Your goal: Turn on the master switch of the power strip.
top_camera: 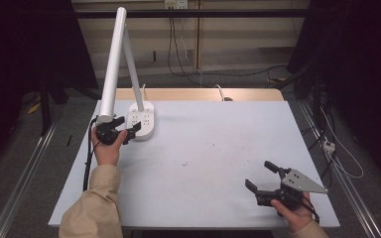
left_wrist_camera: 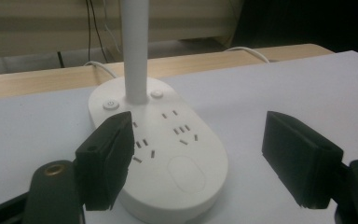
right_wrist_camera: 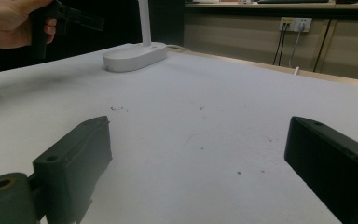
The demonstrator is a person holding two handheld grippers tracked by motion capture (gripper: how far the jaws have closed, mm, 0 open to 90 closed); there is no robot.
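While the left gripper [top_camera: 129, 130] hovers with jaws spread just above the near end of the white lamp base [left_wrist_camera: 168, 154], at the table's [top_camera: 203, 148] far left, the likely step is pressing the power button [left_wrist_camera: 111, 105]. Bring one jaw tip squarely over it and press gently. The right gripper [top_camera: 263, 178] rests spread and empty near the front right.

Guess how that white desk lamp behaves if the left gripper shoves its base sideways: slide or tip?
Probably slides first: the lamp base is wide, flat and smooth on a smooth table. Tipping looks possible, since the long lamp head hangs out well past the base toward the left gripper. Its cord at the back may tug and turn it.
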